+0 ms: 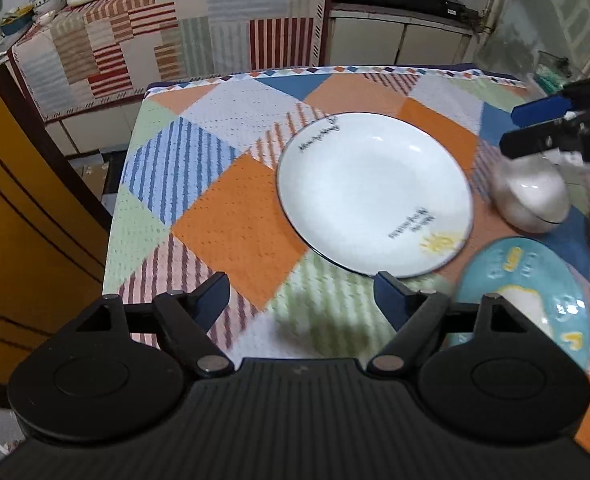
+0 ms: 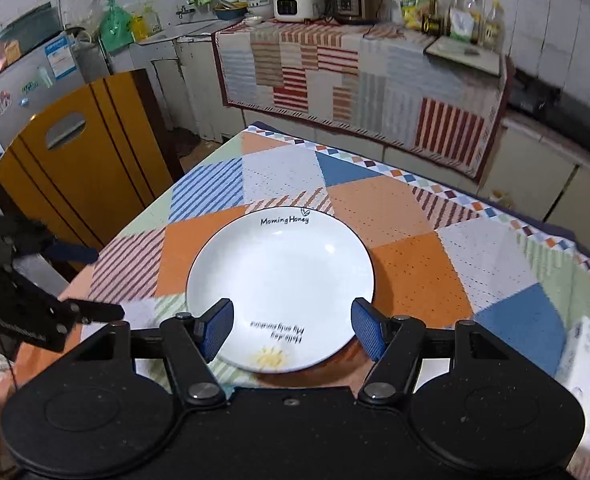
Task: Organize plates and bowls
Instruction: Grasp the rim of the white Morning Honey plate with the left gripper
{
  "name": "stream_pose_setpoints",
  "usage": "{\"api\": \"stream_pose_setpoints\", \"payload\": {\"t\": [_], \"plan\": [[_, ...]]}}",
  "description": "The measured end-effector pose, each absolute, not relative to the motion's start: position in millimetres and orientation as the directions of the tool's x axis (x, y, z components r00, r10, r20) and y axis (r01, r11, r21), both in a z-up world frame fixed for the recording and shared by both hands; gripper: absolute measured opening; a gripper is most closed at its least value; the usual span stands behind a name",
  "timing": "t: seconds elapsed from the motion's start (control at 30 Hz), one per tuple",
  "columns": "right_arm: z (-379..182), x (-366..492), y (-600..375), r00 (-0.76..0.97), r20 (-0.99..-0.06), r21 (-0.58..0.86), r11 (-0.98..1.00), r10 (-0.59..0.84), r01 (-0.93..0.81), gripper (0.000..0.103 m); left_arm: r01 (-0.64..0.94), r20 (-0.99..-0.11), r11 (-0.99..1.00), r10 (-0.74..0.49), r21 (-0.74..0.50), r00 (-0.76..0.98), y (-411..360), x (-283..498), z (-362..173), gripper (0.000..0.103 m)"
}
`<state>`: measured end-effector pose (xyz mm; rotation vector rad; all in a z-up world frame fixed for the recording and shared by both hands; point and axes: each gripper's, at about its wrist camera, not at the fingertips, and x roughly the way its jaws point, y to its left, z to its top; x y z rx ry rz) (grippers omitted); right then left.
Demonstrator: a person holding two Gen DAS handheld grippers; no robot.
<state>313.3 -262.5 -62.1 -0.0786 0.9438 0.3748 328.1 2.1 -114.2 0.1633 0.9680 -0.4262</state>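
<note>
While both sets of jaws stand spread with nothing between them, the right gripper (image 2: 293, 330) is plainly the one lined up on the white plate (image 2: 279, 286). Its blue pads (image 2: 369, 334) straddle the plate's near rim, the one printed with a yellow sun, so the plate lies straight ahead of those jaws and slightly below them. Whether either pad touches the rim cannot be told from the right wrist view.

The left gripper (image 1: 305, 296) sits off toward the bench's near-left side. From its jaws the white plate lies ahead and to the right, the right pad close to the rim but apart from it. Just right of that pad sits a blue bowl (image 1: 535, 296), tipped on its side or blurred; which is unclear. Farther right, near the right gripper's fingers, is a white bowl (image 1: 533, 198).

Being round, the plate has no long axis to match, so any rim grip serves. It rests flat near the middle of the bench (image 2: 415, 216), well in from the far edge. By these frames the right hand is nearer; a rim pinch would likely need one pad slid under the edge.
</note>
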Motion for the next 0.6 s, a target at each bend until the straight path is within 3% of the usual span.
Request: {"api": "stream_pose_setpoints", "payload": {"t": [0.2, 0.43, 0.6], "plan": [[-96.5, 356.9, -275.6, 0.466, -0.849, 0.099, 0.941, 0.250, -0.323, 0.067, 0.410, -0.812, 0.911, -0.268, -0.038, 0.519, 1.8, 355.0, -140.0, 0.078], [-132.9, 383.3, -277.1, 0.458, -0.858, 0.089, 0.945, 0.233, -0.315, 0.064, 0.398, -0.819, 0.915, -0.278, -0.067, 0.502, -11.9, 373.2, -164.0, 0.071], [-156.1, 401.5, -285.4, 0.410, -0.879, 0.130, 0.950, 0.242, -0.283, 0.046, 0.372, -0.821, 0.916, -0.323, -0.148, 0.470, -12.3, 383.3, -175.0, 0.062]]}}
